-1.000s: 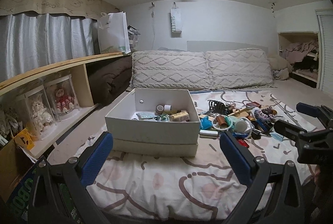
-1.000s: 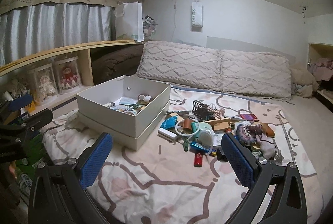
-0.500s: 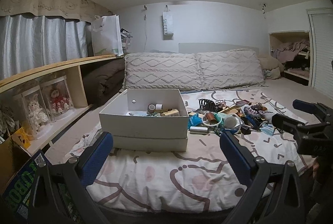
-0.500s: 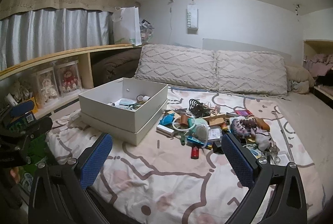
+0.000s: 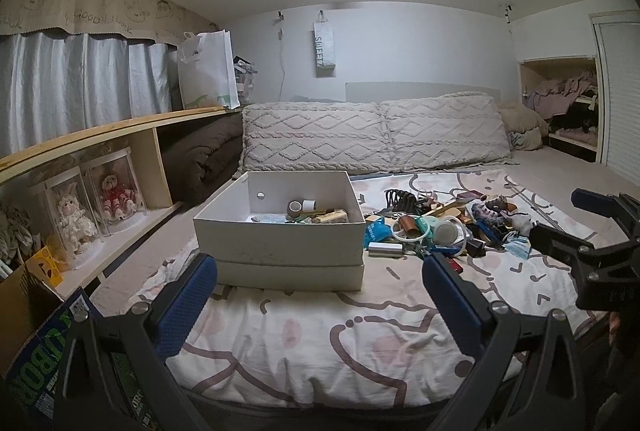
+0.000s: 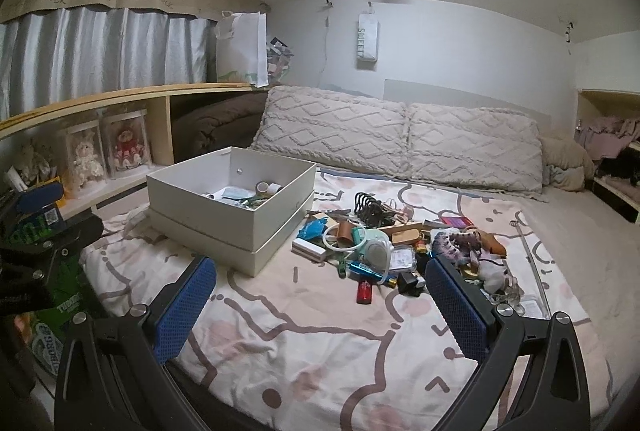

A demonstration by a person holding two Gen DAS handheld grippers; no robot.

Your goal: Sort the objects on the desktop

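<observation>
Both jaws spread, empty, red lighter [image 6: 364, 291] shows fully only in right view, beside white box [image 6: 256, 207]

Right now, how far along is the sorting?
Early. Done: a few items, tape rolls among them, already lie in the white box. In hand: nothing; the left gripper and right gripper are both open and empty, held short of the bed. Left: most of it, the pile of clutter beside the box on the bedsheet.

Each gripper [image 5: 320, 307] — black frame, silver screws — carries blue pads [image 6: 186, 305] (mesh-textured).
</observation>
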